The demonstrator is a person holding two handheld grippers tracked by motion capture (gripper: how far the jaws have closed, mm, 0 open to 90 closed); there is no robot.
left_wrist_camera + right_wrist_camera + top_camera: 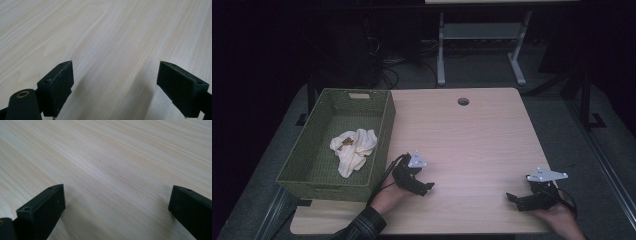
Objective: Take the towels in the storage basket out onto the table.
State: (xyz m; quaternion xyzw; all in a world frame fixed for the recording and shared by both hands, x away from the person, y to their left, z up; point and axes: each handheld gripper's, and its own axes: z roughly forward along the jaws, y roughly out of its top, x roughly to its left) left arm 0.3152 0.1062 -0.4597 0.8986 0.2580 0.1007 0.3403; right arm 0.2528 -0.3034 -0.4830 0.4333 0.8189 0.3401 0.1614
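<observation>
Left gripper [422, 187]: low over the desk [472, 145] near the front-left corner, just beside the basket's right wall, pointing toward the right edge.
Left fingers [58, 83]: spread wide, bare wood grain between them, nothing in their grasp; the other one [181, 86] sits far across the left gripper view.
Left hand [387, 197]: comes in from the front edge, plaid sleeve [362, 227] behind it, black cable looping up beside the basket.
Right gripper [524, 200]: down by the front-right corner, close to the front edge, pointing toward the left edge, grey plate [548, 174] on top.
Right fingers [43, 210]: gaping wide too, empty, only desk surface in the gap; the far one [191, 210] shows at the edge of the right gripper view.
Right hand [559, 217]: at the front edge, partly cut off.
Gap between the grippers: well apart, with bare desk between them.
Basket [382, 135]: green, woven, rectangular, along the left edge of the desk, overhanging it a little.
Cloth [354, 150]: cream, crumpled, lying inside the basket toward its right side, a small brownish mark on top; neither gripper touches it.
Desk hole [463, 101]: round, near the back edge, about mid-width.
</observation>
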